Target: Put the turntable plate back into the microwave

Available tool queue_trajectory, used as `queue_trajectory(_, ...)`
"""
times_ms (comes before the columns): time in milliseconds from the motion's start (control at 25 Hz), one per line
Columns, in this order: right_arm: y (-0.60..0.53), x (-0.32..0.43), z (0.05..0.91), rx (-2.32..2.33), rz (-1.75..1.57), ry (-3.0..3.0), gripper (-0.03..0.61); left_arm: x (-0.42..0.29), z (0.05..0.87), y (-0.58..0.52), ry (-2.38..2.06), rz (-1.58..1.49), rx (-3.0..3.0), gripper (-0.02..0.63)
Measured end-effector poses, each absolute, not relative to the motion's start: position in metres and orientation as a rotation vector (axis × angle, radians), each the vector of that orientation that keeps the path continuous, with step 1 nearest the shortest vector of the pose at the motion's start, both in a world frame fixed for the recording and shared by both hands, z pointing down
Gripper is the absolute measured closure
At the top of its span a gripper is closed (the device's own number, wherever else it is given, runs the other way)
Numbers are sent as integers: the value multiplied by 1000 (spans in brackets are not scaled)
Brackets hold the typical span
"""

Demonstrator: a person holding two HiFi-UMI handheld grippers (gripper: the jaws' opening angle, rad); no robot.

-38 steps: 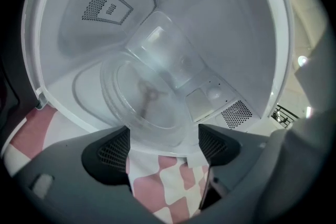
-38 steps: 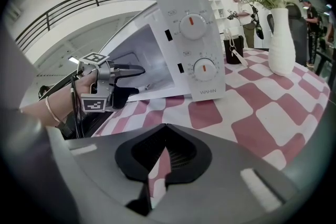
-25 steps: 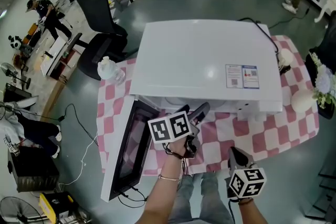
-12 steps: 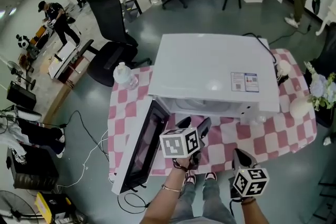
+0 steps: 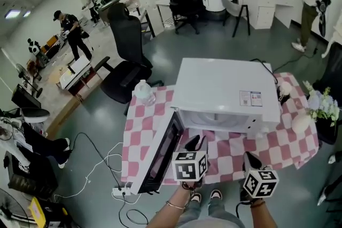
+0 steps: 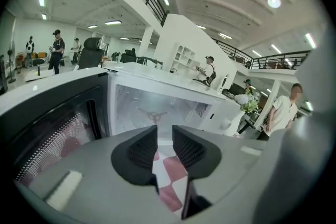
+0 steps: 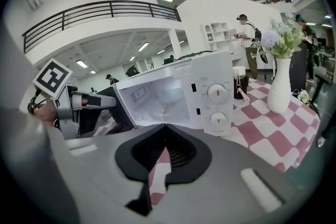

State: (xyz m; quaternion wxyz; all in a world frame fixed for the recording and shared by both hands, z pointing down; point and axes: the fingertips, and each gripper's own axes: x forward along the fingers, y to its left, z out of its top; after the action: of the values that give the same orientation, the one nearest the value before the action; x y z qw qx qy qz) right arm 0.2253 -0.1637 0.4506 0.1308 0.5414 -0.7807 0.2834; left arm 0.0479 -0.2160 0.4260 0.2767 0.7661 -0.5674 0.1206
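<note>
The white microwave stands on a pink-checked table with its door swung open to the left. In the left gripper view its lit cavity shows a three-armed hub on the floor. A faint round outline lies around the hub, and I cannot tell whether it is the clear turntable plate. My left gripper hovers before the opening. Its jaws have just been closing, down to a narrow gap with nothing between them. My right gripper is shut and empty, in front of the control panel.
A water bottle stands at the table's left corner, and a white vase with flowers at the right end. A black office chair is behind the table. Cables and a power strip lie on the floor under the open door.
Both grippers have drawn back from the microwave opening and risen. The left jaws, wide apart before, now stand close together. The head view takes in more of the room.
</note>
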Motion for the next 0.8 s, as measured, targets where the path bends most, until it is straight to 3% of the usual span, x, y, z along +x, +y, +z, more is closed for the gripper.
queue_trajectory(160, -166, 220, 426, 1601, 770, -2304, 569, 35, 412, -202, -1598, 356, 2081, 617)
queue_trajectory(800, -168, 217, 370, 1743, 623, -2383, 569, 14, 386, -178, -1612, 293, 2174, 617)
